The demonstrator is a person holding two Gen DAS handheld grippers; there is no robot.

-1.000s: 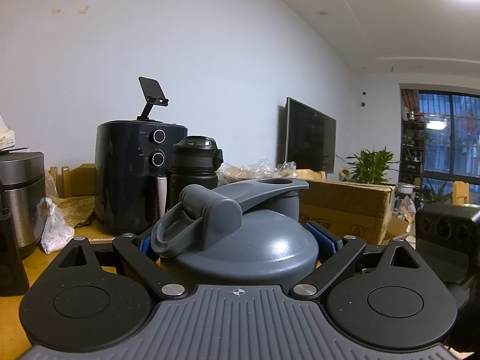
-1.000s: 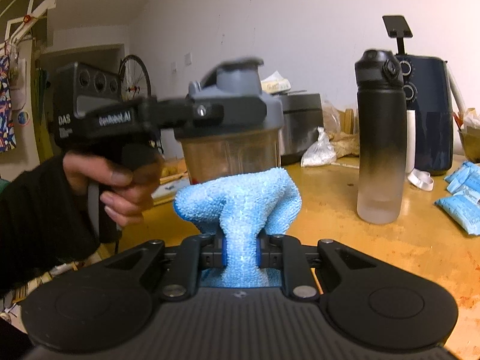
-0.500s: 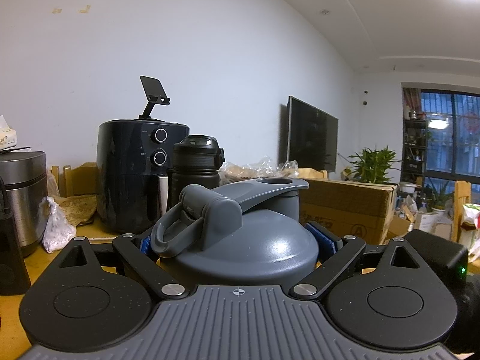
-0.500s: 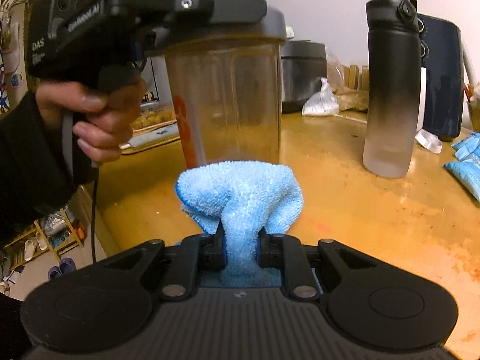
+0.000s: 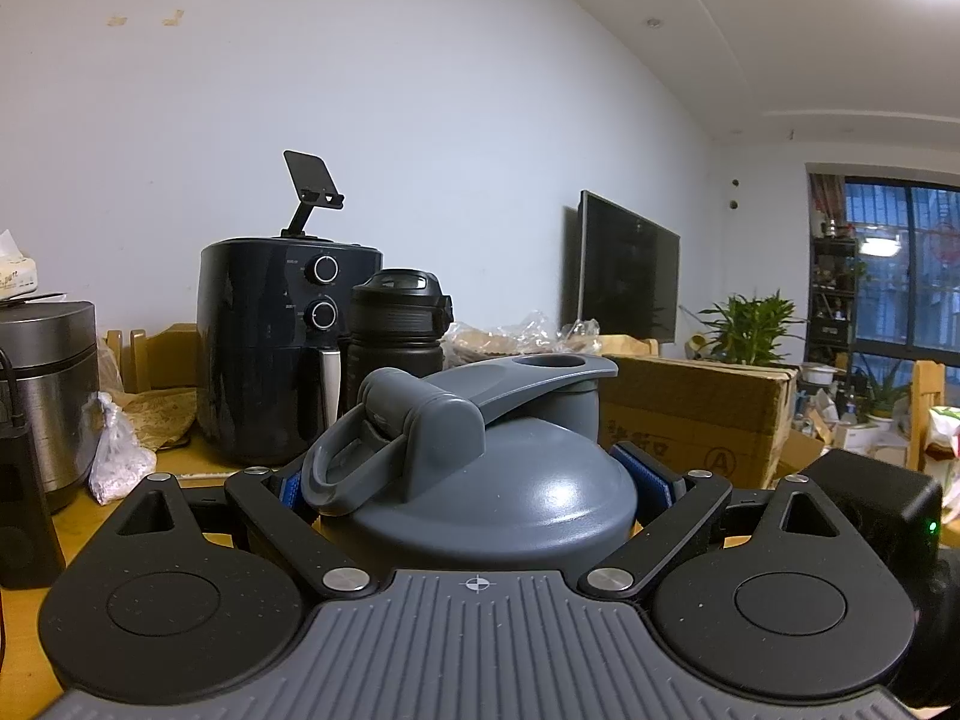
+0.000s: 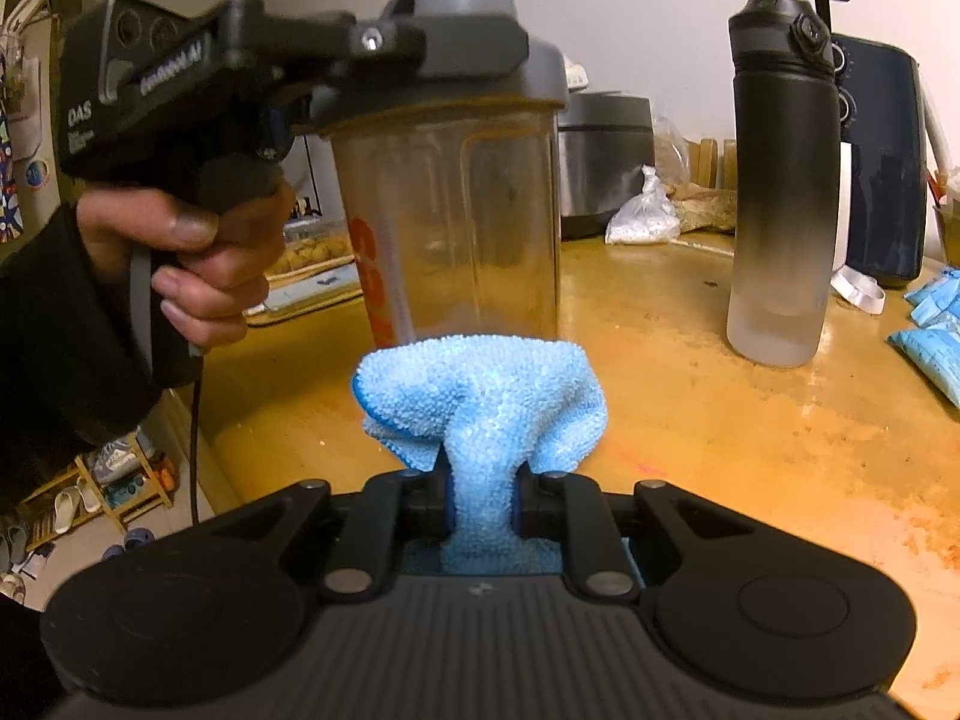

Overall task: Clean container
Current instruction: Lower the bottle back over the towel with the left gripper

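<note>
Pinched between the closed fingers of the right gripper [image 6: 483, 507], a blue microfibre cloth [image 6: 480, 402] is bunched just in front of the lower wall of the shaker bottle [image 6: 456, 222]; whether cloth and wall touch cannot be told. The bottle is gripped at its grey lid [image 5: 480, 480] by the fingers of the left gripper [image 5: 480, 483], closed on either side of the lid, and is held upright above the tabletop [image 6: 690, 420], with the person's hand [image 6: 204, 264] wrapped round the handle.

Since only the lid is clamped, a firm sideways wipe is judged likely to swing or twist the clear body, and the lid could be loosened or slipped from the pads. The cloth is held by a narrow fold, so it could be dragged out by friction.

Beyond, the yellow-brown tabletop is seen stained and worn. A black-to-frosted water bottle [image 6: 780, 192] is stood well to the right, with blue packets [image 6: 936, 348] near the edge. Further back, a rice cooker [image 6: 606, 150], a white bag [image 6: 645, 216] and a dark air fryer [image 5: 276, 348] are ranged along a pale wall. A television [image 5: 624, 276], a cardboard box [image 5: 696, 414] and potted plants [image 5: 750, 324] are seen farthest off.
</note>
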